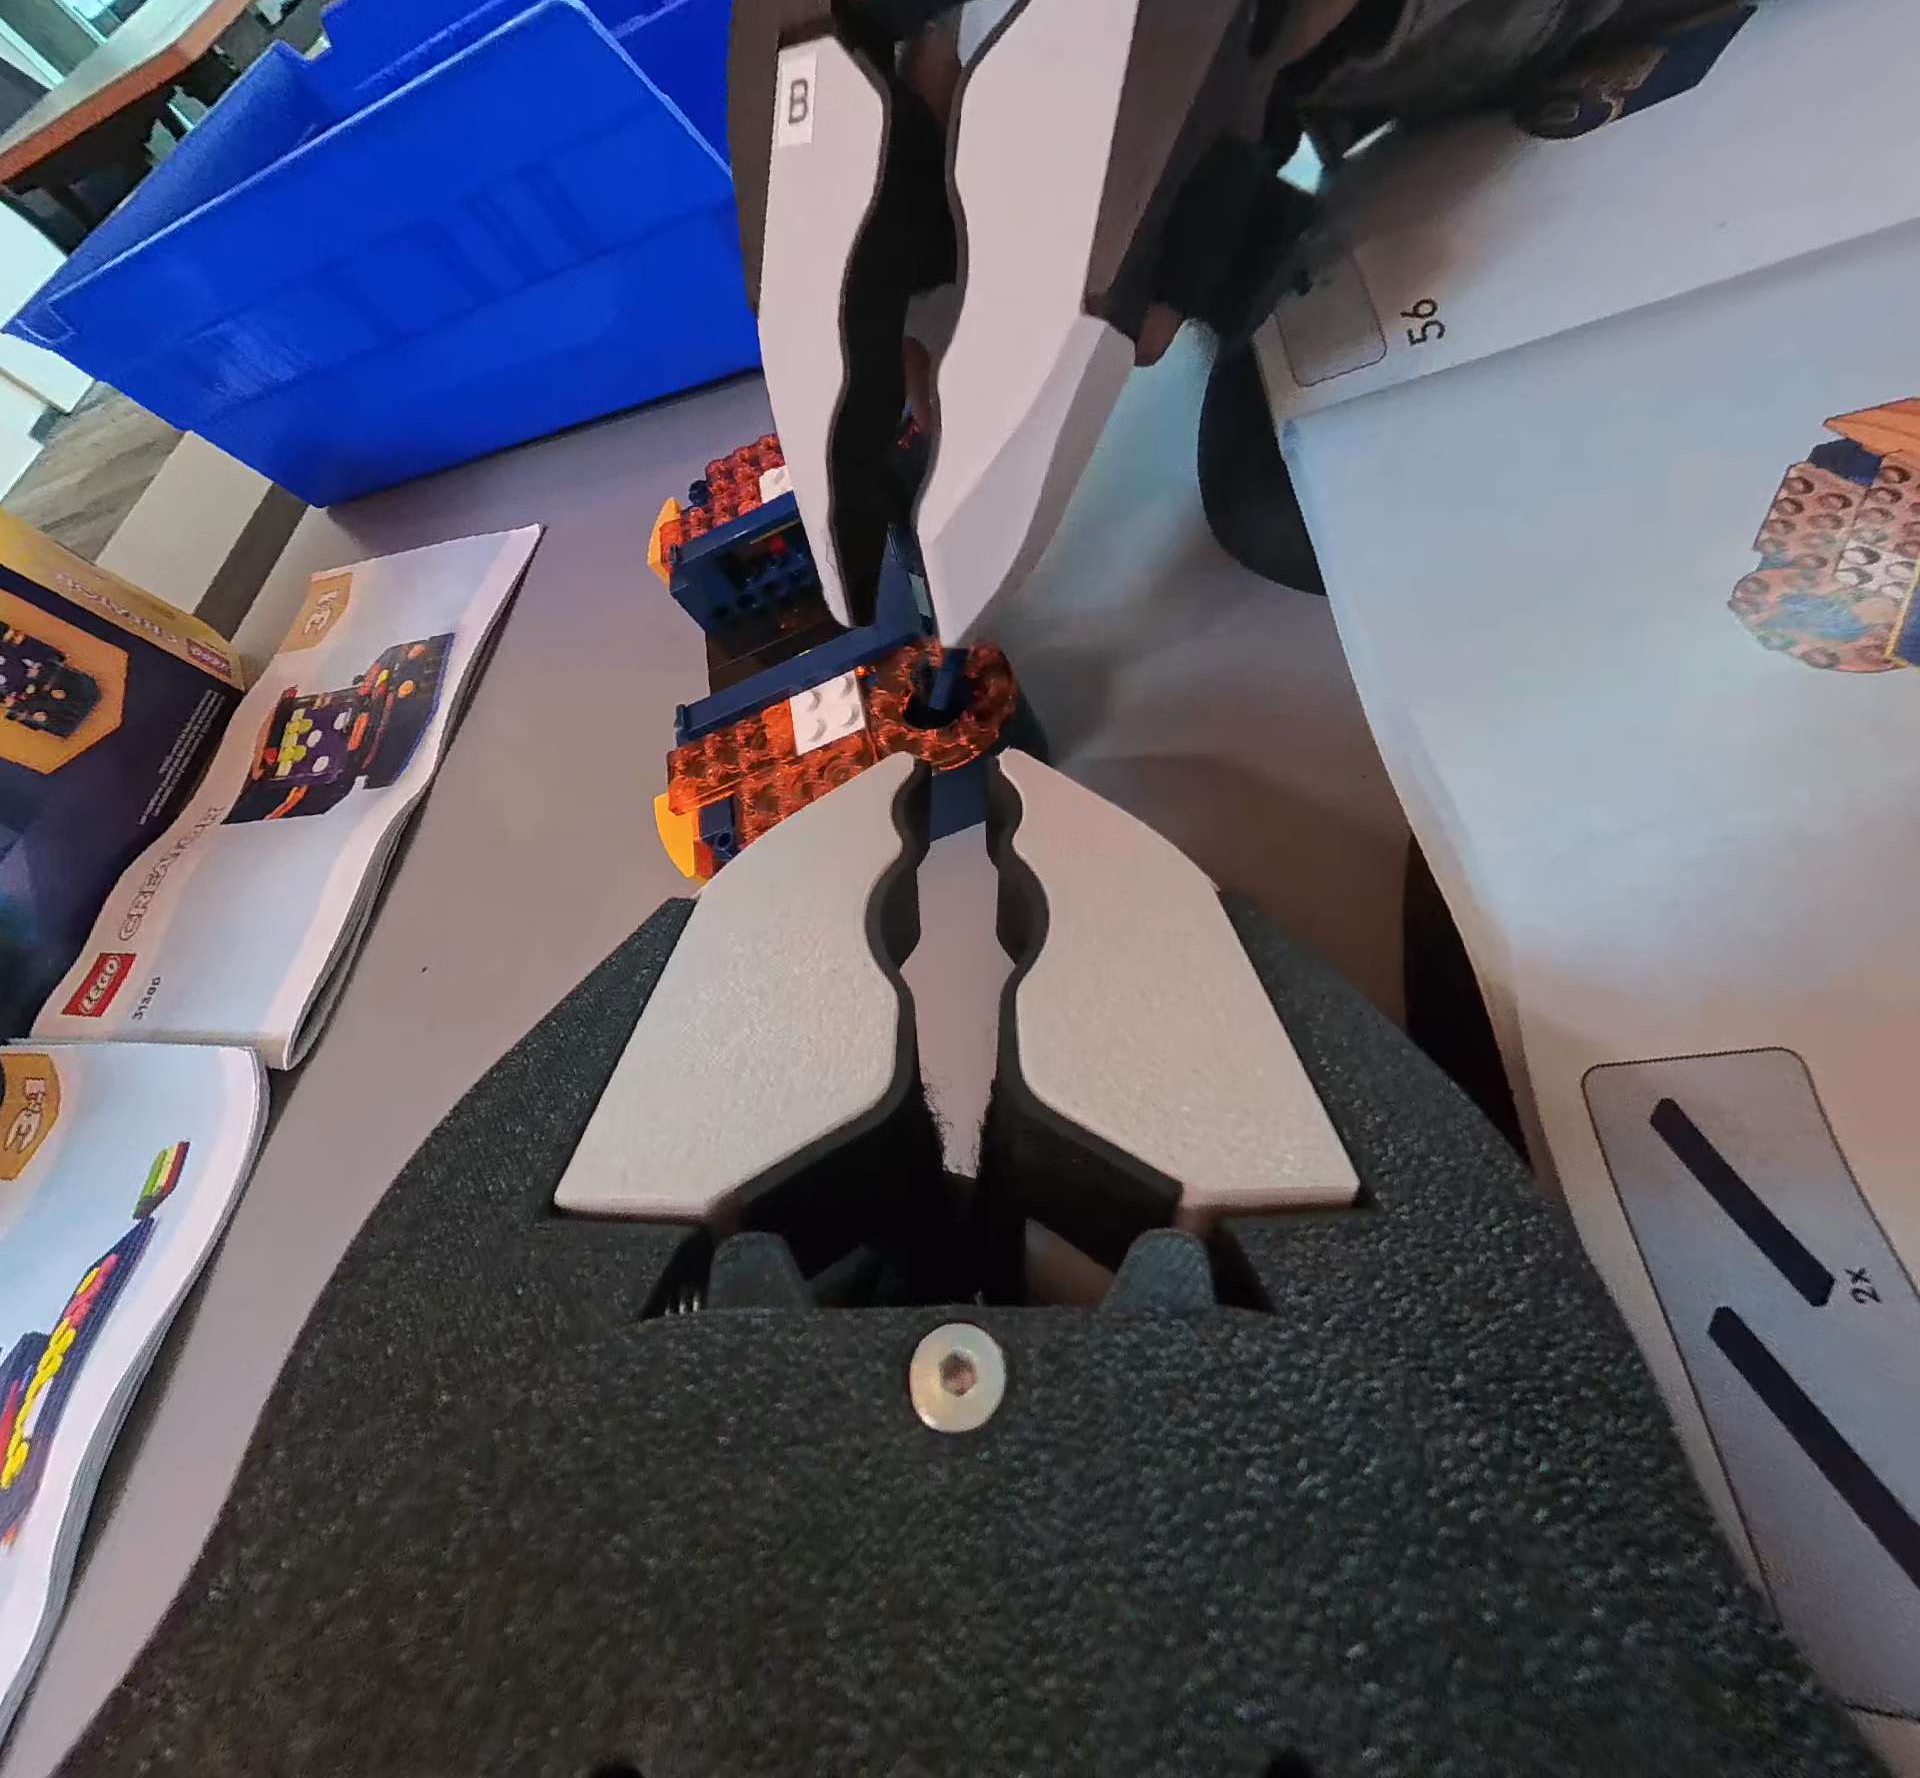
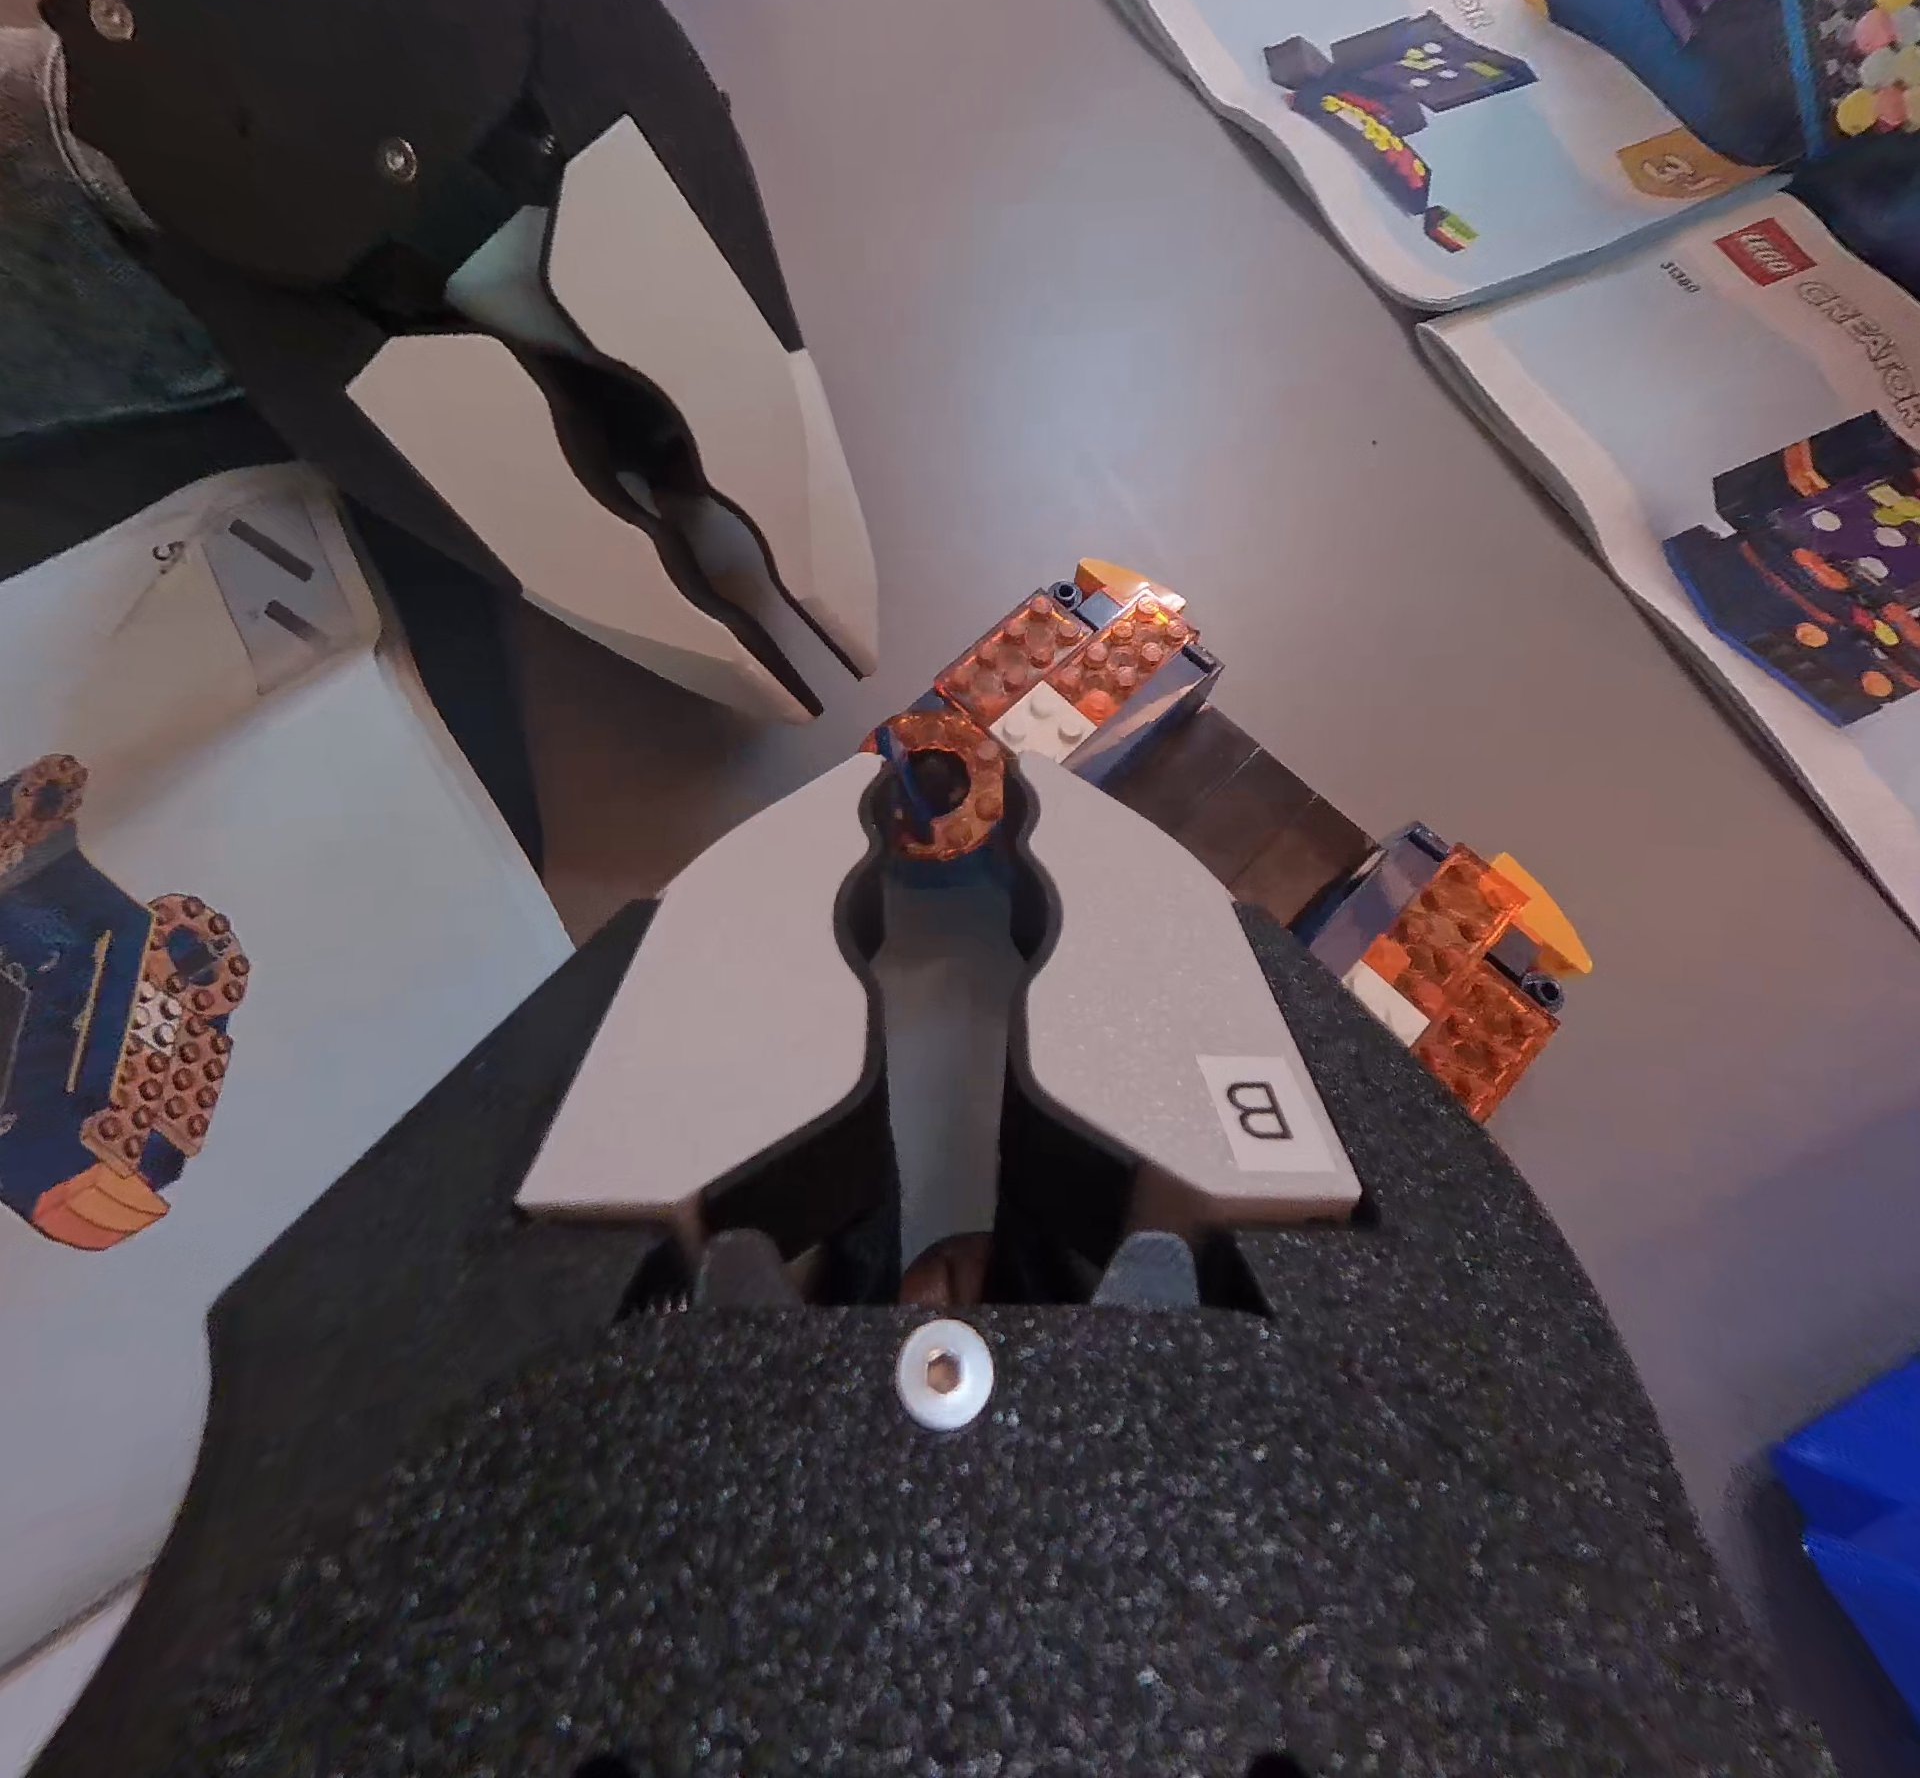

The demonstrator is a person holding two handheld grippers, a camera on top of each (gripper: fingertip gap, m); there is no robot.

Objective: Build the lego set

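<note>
Left wrist view: the left gripper (image 1: 954, 772) sits at frame centre, jaws nearly closed, tips at the orange-and-blue model (image 1: 831, 741) on the table (image 1: 540, 793); whether they pinch it is unclear. The right gripper (image 1: 899, 627) descends from above, clamped on a thin dark pin (image 1: 940, 689) in the orange ring (image 1: 951, 715).

Right wrist view: the ring (image 2: 940, 798) lies between the right gripper's (image 2: 940, 772) fingertips at centre. The left gripper (image 2: 831, 689), upper left, is nearly closed. Booklets (image 2: 1455, 97) lie upper right.

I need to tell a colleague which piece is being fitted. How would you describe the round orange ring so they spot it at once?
On the grey table lies a dark-blue lego model with orange studded ends. At its near end, by the right gripper, sits the ring: its neighbours are rectangular, while it is round, with a central hole.
</note>
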